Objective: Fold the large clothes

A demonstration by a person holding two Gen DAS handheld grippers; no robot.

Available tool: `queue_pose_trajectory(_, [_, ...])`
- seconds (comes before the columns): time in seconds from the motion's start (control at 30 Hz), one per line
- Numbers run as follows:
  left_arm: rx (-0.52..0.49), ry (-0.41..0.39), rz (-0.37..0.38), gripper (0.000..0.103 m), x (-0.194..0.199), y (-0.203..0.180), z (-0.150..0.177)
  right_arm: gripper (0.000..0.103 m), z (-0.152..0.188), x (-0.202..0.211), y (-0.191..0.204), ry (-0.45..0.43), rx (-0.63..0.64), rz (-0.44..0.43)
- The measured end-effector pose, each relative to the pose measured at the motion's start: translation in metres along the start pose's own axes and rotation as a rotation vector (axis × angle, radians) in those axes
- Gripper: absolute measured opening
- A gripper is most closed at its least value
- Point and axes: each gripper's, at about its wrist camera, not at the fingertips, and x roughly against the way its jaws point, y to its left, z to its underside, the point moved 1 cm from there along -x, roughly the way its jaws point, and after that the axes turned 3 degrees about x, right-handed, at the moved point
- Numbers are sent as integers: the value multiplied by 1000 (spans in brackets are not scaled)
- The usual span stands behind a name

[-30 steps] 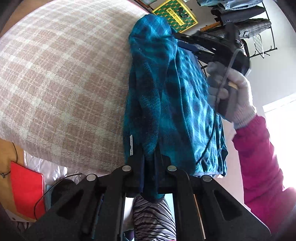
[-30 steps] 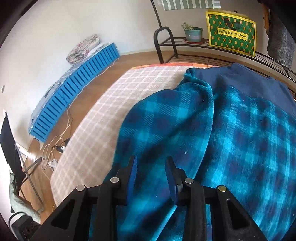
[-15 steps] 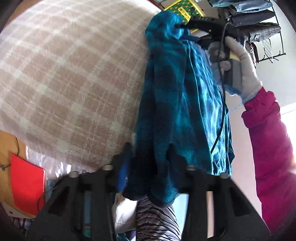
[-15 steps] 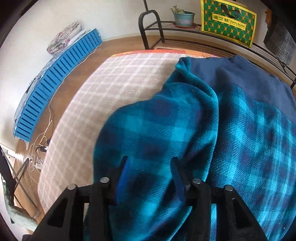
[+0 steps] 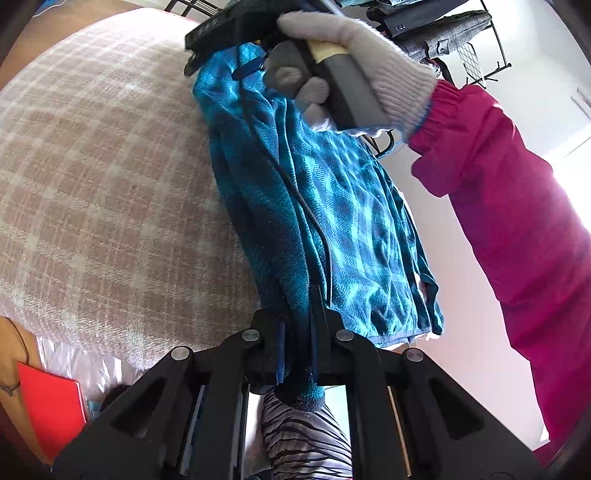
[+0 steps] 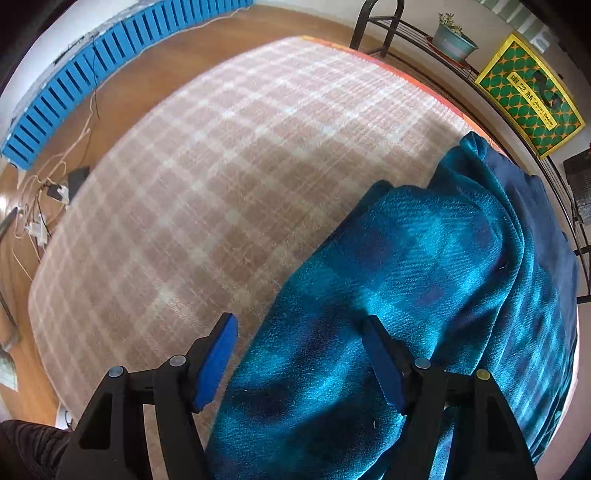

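A teal plaid fleece garment point(image 5: 351, 206) lies bunched lengthwise on a bed with a beige checked cover point(image 5: 92, 166). My left gripper point(image 5: 297, 325) is closing on the garment's near end, and its pads pinch a thick fold. At the far end a grey-gloved hand point(image 5: 351, 62) holds my right gripper point(image 5: 225, 62) just above the cloth. In the right wrist view the right gripper point(image 6: 299, 325) points down. Its jaws are opening wide over the garment point(image 6: 424, 258) near its left edge. The blue pads point(image 6: 218, 354) do not press the cloth.
The checked cover point(image 6: 221, 166) lies bare left of the garment. A clothes rack point(image 5: 443, 33) stands behind, with a plant pot point(image 6: 452, 42) and a green-yellow bag point(image 6: 528, 96) on a metal shelf. Cables point(image 6: 40, 206) and a blue slatted mat point(image 6: 74, 85) are on the floor. A red folder point(image 5: 48, 410) lies below the bed.
The right gripper's jaws spread from nearly closed to wide and tipped down over the garment's left edge. The gloved hand came closer to the left camera. The left jaws loosened briefly, then clamped again.
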Motion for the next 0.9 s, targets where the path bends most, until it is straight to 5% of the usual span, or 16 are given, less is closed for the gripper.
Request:
queue_pose_trajectory(0.1, [-17, 5, -1, 7, -1, -7, -1, 66, 7, -17, 0, 48, 17, 31])
queue_pose_trajectory(0.2, [-46, 10, -11, 7, -5, -21, -1, 65, 14, -14, -2, 4, 25, 18])
queue_pose_trajectory(0.23, [-58, 13, -14, 7, -6, -24, -1, 58, 16, -12, -3, -9, 28, 23])
queue_pose_trajectory(0.3, [-85, 17, -25, 7, -7, -31, -2, 25, 21, -7, -9, -31, 26, 50])
queue_pose_trajectory(0.4, [-129, 20, -44, 7, -10, -41, -4, 9, 29, 0, -28, -63, -33, -9])
queue_pose_trajectory(0.67, [-250, 35, -91, 7, -18, -76, -4, 7, 77, 33, -103, -277, -313, -352])
queue_pose_trajectory(0.9, [-371, 81, -106, 7, -38, -115, -5, 7, 143, 46, -181, -452, -542, -536])
